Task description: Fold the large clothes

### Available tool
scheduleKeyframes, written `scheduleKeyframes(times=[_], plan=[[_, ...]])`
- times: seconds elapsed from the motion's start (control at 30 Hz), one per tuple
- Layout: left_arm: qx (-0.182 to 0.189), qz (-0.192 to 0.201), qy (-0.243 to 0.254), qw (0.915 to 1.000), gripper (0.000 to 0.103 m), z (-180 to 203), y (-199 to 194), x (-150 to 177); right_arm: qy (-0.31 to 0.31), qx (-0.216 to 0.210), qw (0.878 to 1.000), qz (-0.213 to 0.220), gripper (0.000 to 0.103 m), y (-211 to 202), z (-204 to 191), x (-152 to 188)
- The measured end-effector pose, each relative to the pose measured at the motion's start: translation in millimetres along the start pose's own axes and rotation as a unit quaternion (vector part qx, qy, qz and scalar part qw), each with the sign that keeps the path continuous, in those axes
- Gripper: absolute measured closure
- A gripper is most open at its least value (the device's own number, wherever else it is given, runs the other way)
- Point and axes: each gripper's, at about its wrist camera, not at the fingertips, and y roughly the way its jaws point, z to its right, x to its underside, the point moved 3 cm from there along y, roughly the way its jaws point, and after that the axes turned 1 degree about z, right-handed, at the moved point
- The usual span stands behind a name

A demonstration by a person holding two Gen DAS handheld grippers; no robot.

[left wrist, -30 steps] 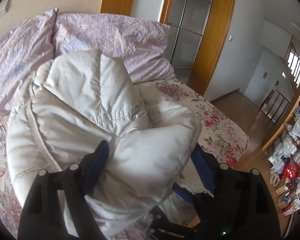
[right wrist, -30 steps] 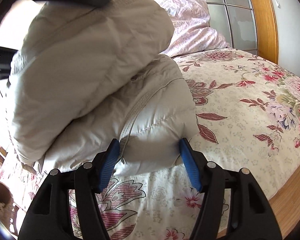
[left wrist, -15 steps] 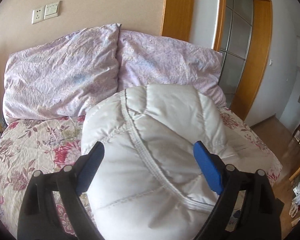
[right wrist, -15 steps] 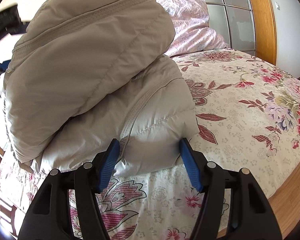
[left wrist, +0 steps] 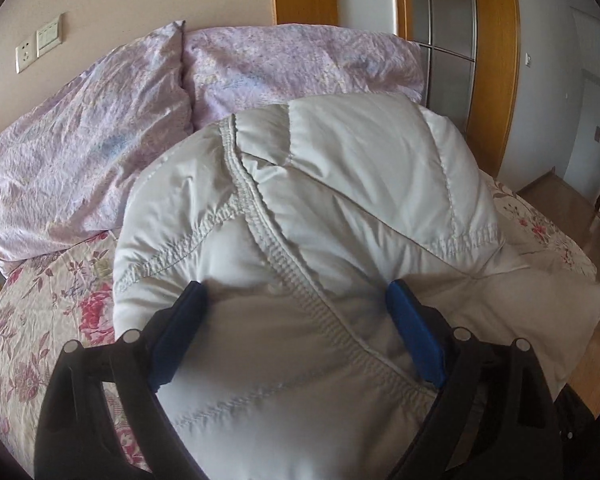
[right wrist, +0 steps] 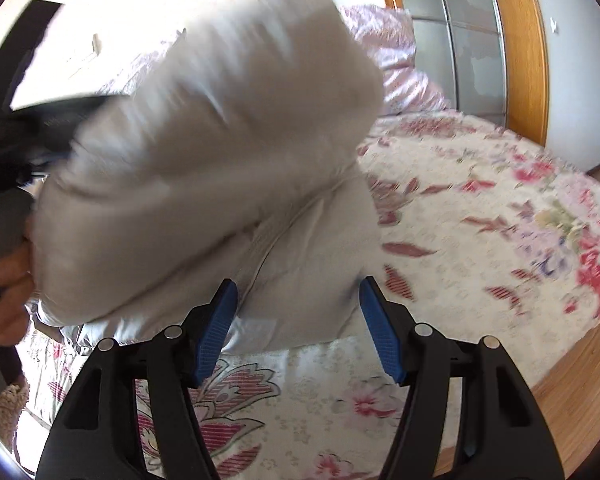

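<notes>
The jacket lies on the bed. Left gripper fingers clamp a bulging fold. Right gripper fingers grip its near edge.

A home bedroom is shown: a bed is covered with a floral spread, two lilac pillows are propped against a wall, and a wood-framed glass door is seen beyond, over wooden floor.
</notes>
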Motion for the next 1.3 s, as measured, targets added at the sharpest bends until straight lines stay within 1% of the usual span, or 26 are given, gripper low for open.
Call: scheduleKeyframes(times=[0.1,0.17,0.27,0.37,0.43,0.5,0.6,0.73,0.83,0.9,0.93,1.0,1.13,1.3], plan=[[0.005,-0.003,0.001,1.0000,0.010,3.6,10.0,0.3,-0.011,0.013,1.000,0.015,0.038,-13.5,3.7,-4.5],[0.005,-0.002,-0.002,1.0000,0.010,1.0,7.5,-0.4,-0.015,0.011,1.000,0.021,0.038,-23.5,5.7,-9.3],[0.010,0.000,-0.011,0.9999,0.010,-5.7,-4.2,-1.9,-0.032,-0.006,0.999,0.038,0.038,-43.6,4.6,-17.3],[0.021,0.006,-0.024,0.9995,0.010,-17.2,-20.2,-5.4,-0.050,-0.033,0.997,0.056,0.038,-63.7,-1.5,-32.5],[0.015,0.019,-0.037,0.9990,0.010,-29.8,-30.1,-9.5,-0.063,-0.046,0.995,0.068,0.038,-72.0,-8.2,-46.9],[0.003,0.029,-0.047,0.9985,0.009,-42.2,-35.9,-12.7,-0.071,-0.067,0.992,0.076,0.038,-75.0,-17.1,-63.0],[-0.017,0.032,-0.058,0.9977,0.009,-60.0,-35.8,-14.8,-0.081,-0.085,0.990,0.082,0.038,-67.3,-32.6,-87.0],[-0.028,0.024,-0.079,0.9962,0.009,-80.7,-29.5,-13.2,-0.091,-0.105,0.987,0.076,0.038,-50.6,-58.5,-121.0],[-0.031,0.017,-0.090,0.9953,0.009,-90.3,-24.3,-10.5,-0.105,-0.100,0.987,0.063,0.039,-27.7,-78.2,-144.1],[-0.030,0.010,-0.093,0.9952,0.009,-92.7,-19.6,-8.1,-0.115,-0.089,0.988,0.051,0.039,-8.0,-86.5,-155.5],[-0.030,0.007,-0.093,0.9952,0.009,-93.3,-17.3,-7.0,-0.116,-0.083,0.989,0.046,0.041,-0.2,-88.6,-158.7],[-0.030,0.007,-0.093,0.9952,0.009,-92.1,-14.5,-4.8,-0.109,-0.073,0.991,0.034,0.044,15.5,-87.4,-164.4],[-0.031,0.010,-0.086,0.9957,0.009,-87.1,-9.9,-5.6,-0.090,-0.056,0.994,0.017,0.044,36.9,-74.4,-170.9],[-0.020,0.007,-0.086,0.9961,0.009,-78.0,-1.5,-4.0,-0.073,-0.029,0.997,-0.007,0.044,58.0,-54.1,-173.8]])
